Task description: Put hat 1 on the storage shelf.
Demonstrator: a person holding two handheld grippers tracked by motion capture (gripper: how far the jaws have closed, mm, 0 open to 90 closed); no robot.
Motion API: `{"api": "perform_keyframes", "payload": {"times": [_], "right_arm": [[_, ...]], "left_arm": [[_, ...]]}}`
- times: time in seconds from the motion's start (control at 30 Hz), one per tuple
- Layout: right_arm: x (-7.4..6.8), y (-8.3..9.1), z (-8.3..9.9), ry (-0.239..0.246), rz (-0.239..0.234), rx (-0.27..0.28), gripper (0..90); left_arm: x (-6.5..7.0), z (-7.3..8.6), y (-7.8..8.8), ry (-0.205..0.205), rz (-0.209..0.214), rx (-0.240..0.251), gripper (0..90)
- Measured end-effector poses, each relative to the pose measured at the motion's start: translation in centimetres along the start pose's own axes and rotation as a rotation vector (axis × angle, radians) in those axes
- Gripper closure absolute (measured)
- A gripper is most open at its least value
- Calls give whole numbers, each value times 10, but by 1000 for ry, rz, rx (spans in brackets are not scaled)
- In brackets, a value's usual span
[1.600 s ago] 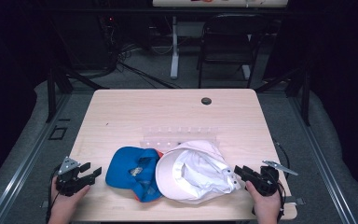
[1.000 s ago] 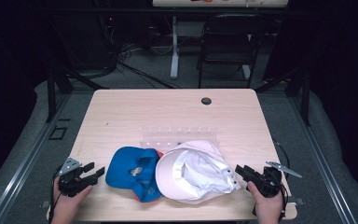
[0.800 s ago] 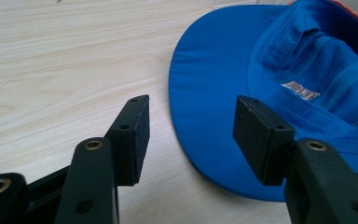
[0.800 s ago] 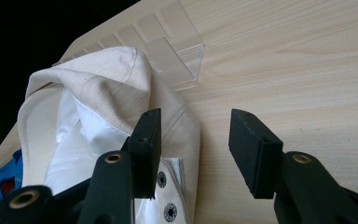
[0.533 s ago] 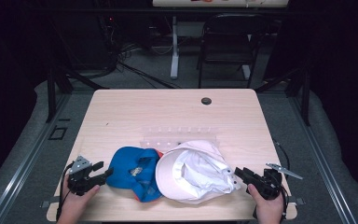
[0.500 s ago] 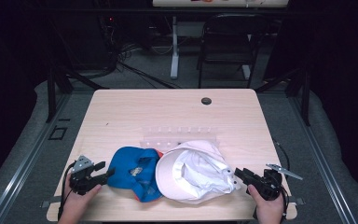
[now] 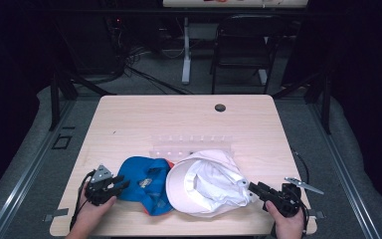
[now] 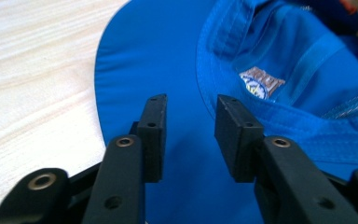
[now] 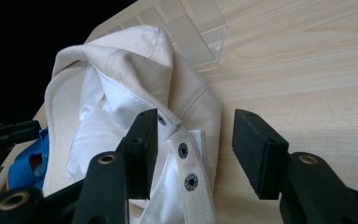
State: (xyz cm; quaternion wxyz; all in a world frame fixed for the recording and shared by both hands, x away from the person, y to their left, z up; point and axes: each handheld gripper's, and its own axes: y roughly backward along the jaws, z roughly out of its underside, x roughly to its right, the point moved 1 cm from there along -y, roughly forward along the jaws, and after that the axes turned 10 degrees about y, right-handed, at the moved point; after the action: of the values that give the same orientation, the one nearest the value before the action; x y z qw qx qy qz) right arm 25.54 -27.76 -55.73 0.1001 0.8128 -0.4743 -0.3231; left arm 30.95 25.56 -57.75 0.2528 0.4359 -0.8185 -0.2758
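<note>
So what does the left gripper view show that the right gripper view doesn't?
Left gripper view: the blue cap's brim under the left tool, and its sewn inside label. Right gripper view: the white cap, its snap strap between the right tool's open jaws, and a clear plastic tray. Both: blue cap, wooden table.

The high view looks from above the person's side, forward and down, taking in the whole desk (image 7: 129, 119) and the dark floor and chair beyond it. The left gripper view rides low on the left hand-held gripper (image 8: 189, 123) and looks along its jaws, very close over the blue cap (image 8: 177, 56). The right gripper view rides on the right hand-held gripper (image 9: 193, 144), facing across the desk, close over the white cap (image 9: 121, 70). It shares the blue cap's edge with the left gripper view, and the high view shares both caps with each.
</note>
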Motion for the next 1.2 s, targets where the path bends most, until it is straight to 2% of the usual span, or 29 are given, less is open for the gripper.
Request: {"api": "perform_keyframes", "payload": {"times": [0.03,0.1,0.17,0.2,0.27,0.37,0.47,0.63,0.7,0.87,0.9,1.0,1.1,1.2], "right_arm": [[-1,-3,0,6,-1,-12,505],[-1,-7,1,16,-5,-25,506],[-1,-8,1,25,-4,-40,514],[-2,-10,1,12,-26,-56,558],[-2,-13,1,7,-48,-72,566],[-3,-15,2,23,-28,-88,566],[-3,-17,1,21,-32,-90,576],[-4,-19,1,12,-47,-115,662],[-4,-18,0,4,-62,-131,726],[-5,-16,-1,-16,-81,-124,790],[-6,-14,-2,-31,-102,-125,810],[-6,-11,-3,-30,-120,-131,816],[-7,-6,-7,-57,-158,-127,821],[-9,-4,-10,-72,-167,-121,821]], "left_arm": [[0,1,-2,2,-15,-3,671],[-1,1,-1,-6,-4,-20,691],[-1,2,-3,0,-15,-19,701],[-1,2,-2,-3,-12,-36,705],[-1,3,-3,-7,-14,-39,713],[0,3,-4,-18,-20,-49,727],[1,4,-4,-23,-22,-54,742],[0,5,-4,-26,-27,-50,774],[0,5,-4,-25,-24,-64,789],[0,6,-4,-20,-27,-55,808],[-1,6,-3,-23,-18,-68,815],[0,7,-4,-18,-22,-61,825],[0,7,-2,-24,-20,-73,846],[1,8,-2,-20,-20,-74,855]]}}
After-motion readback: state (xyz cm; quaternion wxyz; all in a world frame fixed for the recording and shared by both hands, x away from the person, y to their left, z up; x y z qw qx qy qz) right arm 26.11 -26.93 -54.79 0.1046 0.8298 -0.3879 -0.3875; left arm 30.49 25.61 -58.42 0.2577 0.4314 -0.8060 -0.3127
